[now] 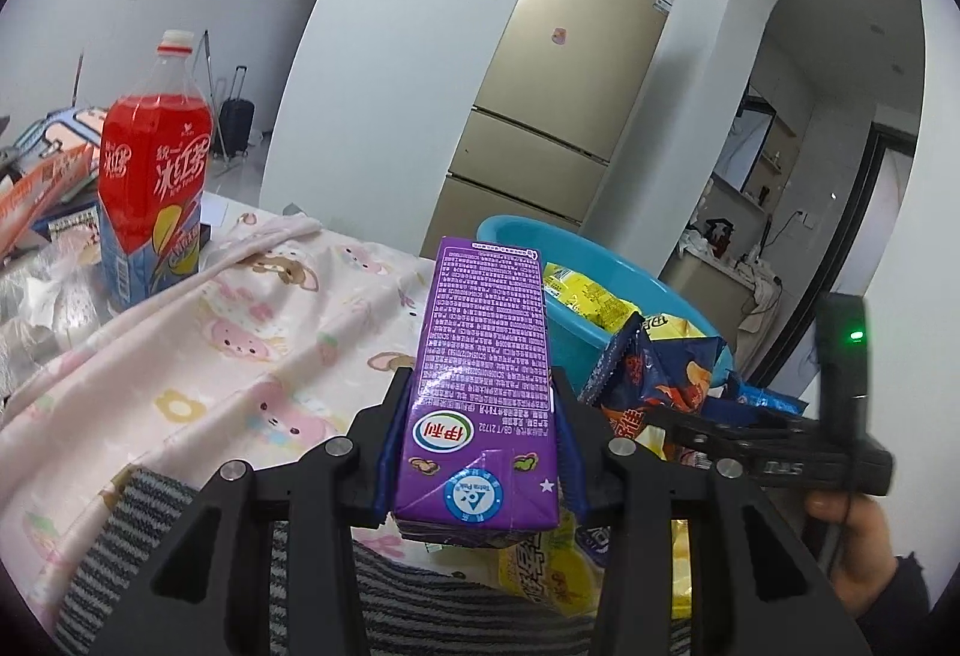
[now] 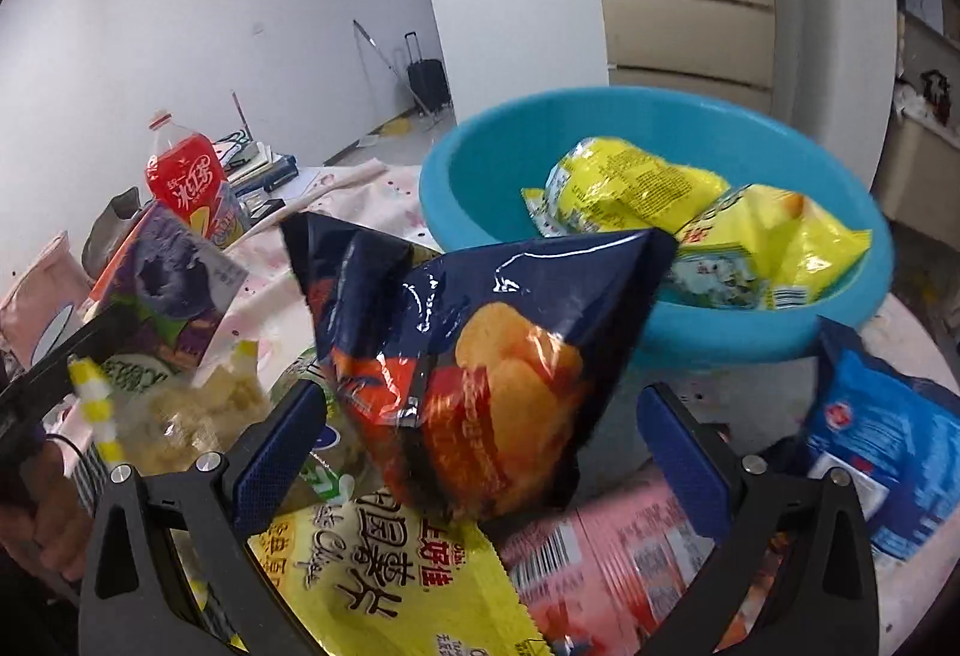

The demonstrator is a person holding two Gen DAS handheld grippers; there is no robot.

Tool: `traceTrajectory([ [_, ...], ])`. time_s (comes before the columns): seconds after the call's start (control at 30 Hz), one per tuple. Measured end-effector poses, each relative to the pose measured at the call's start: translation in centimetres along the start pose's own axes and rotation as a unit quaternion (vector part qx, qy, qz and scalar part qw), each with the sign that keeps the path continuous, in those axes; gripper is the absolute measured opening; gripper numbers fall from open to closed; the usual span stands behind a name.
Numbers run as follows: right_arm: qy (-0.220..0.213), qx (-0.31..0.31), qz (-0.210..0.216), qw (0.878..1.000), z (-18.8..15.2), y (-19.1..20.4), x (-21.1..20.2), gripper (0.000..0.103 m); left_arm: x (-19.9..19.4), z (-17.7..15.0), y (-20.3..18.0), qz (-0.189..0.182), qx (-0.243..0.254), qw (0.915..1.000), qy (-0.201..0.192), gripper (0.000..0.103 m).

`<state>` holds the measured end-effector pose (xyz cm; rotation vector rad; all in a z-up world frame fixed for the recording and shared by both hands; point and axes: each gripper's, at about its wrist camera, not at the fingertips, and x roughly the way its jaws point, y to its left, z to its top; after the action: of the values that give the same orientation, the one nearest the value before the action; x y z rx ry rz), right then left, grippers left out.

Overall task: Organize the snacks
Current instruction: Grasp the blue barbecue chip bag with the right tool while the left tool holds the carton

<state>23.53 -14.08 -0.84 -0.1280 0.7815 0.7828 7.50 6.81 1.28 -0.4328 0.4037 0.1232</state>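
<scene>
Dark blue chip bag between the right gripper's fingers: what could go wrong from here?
1. The right gripper stands open, its pads clear of the dark blue chip bag; closing on the puffed middle may crush the chips or let it slip.
2. The blue basin already holds two yellow bags, so this one could catch the rim.
3. The left gripper holds the purple carton close by; they might bump.

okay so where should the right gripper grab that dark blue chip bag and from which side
Grip the dark blue chip bag across its lower half, coming in from the near side with the right gripper, whose open jaws already straddle it. The bag stands tilted on the pile, puffy in the middle, so a bite near the flatter bottom seam would likely hold better.
</scene>
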Motion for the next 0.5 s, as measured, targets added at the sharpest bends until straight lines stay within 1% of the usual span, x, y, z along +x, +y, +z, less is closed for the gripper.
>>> traceTrajectory([
  [0.1, 0.012, -0.027, 0.009, 1.0, 0.0, 0.8, 1.3, 0.103, -0.1, 0.0, 0.2, -0.007, -0.009, 0.9999, 0.004, 0.044],
  [0.17, 0.009, -0.048, 0.0, 0.999, 0.0, 1.6, 1.8, 0.103, -0.2, 0.0, 0.1, -0.007, -0.01, 0.9999, 0.003, 0.044],
  [0.23, 0.004, -0.052, -0.012, 0.999, 0.1, 1.7, 1.9, 0.103, -0.3, 0.0, 0.0, -0.006, -0.007, 1.0, 0.001, 0.044],
  [0.3, 0.0, -0.052, -0.012, 0.999, 0.0, 1.7, 1.9, 0.096, -0.5, 0.0, -0.2, -0.005, 0.0, 1.0, -0.003, 0.044],
  [0.33, -0.004, -0.055, -0.018, 0.998, -0.2, 1.7, 1.8, 0.087, -0.6, 0.0, -0.4, -0.004, 0.003, 1.0, -0.005, 0.044],
  [0.43, -0.015, -0.058, -0.019, 0.998, -0.7, 1.5, 1.2, 0.079, -0.9, -0.1, -0.8, 0.003, 0.012, 0.9998, -0.013, 0.044],
  [0.5, -0.023, -0.068, -0.023, 0.997, -1.3, 1.8, 0.5, 0.076, -1.2, -0.1, -1.0, 0.009, 0.015, 0.9997, -0.019, 0.044],
])
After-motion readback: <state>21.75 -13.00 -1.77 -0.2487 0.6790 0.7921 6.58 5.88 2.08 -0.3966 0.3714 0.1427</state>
